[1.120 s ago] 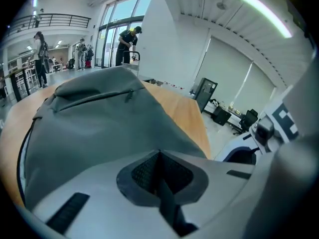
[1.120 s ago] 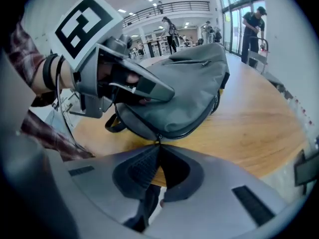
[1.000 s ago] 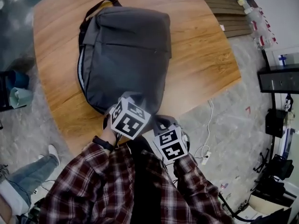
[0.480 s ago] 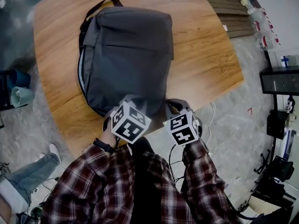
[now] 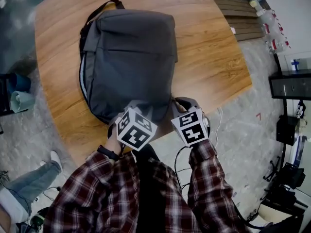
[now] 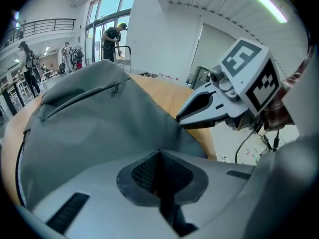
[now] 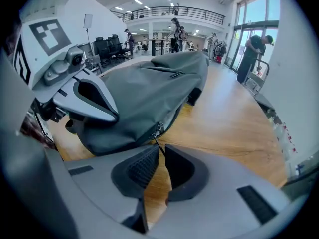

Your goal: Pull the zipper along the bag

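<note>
On wooden table (image 5: 214, 57) grey bag (image 5: 129, 57) lies flat; right gripper (image 7: 160, 153) jaws pinch zipper pull (image 7: 157, 133) at bag's near corner, left gripper (image 6: 159, 156) jaws pressed together at bag's near edge

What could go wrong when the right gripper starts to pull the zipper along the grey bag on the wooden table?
1. The right gripper pinches the thin black zipper pull only at its jaw tips, so the pull may slip out.
2. The grey fabric bag lies loose on the wooden table, and the left gripper seems to hold only its near edge, so the bag may drag or bunch.
</note>
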Motion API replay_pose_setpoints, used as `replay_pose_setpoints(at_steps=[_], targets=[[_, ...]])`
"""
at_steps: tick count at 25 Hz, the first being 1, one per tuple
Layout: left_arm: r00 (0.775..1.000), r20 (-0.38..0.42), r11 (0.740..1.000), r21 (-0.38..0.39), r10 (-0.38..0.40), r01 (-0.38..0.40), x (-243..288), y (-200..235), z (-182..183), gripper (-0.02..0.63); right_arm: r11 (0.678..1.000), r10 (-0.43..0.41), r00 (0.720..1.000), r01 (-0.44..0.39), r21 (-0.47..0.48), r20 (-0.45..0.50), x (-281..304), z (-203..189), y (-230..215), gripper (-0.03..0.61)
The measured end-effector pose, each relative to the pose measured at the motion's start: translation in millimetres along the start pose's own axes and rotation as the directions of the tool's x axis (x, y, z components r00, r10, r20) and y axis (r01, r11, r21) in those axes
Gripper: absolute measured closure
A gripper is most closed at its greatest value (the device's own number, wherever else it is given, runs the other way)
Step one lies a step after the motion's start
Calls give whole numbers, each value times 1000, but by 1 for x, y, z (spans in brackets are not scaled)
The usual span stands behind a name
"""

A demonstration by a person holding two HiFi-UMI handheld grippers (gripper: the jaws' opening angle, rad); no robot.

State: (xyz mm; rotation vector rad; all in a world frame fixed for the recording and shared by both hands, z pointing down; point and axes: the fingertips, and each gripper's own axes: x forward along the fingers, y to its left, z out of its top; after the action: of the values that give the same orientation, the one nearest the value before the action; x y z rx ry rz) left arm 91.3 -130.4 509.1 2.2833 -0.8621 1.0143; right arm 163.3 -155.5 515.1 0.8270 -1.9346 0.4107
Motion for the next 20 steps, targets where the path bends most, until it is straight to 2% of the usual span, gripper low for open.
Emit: replay_pose_setpoints(at_steps=[2,4,6,9,13,15,17,20], targets=[[999,49,1000,4,-16,15,-6,-2,7,604,998,-18,1000,17,62,24,-11,-1,-6,543],[991,134,999,-28,-15,19,-22,0,19,604,988,-79,995,70,137,61,-27,-1,-16,543],[975,220,996,-94,20,1,-45,5,36,604,970,-118,986,89,225,118,-48,2,-22,544],[937,341,985,-171,77,-19,-86,10,67,603,944,-134,956,42,328,261,-83,31,-17,545],[849,514,968,-252,123,12,-147,7,109,603,942,-193,868,32,335,457,-141,94,-3,555],[805,574,967,-255,147,5,-177,1,125,603,949,-199,814,20,316,546,-173,124,9,566],[778,610,973,-230,153,-11,-201,-5,139,603,956,-188,763,-1,292,618,-201,148,21,568],[748,645,980,-192,158,-41,-230,-14,156,604,965,-169,712,-21,261,682,-231,170,38,568]])
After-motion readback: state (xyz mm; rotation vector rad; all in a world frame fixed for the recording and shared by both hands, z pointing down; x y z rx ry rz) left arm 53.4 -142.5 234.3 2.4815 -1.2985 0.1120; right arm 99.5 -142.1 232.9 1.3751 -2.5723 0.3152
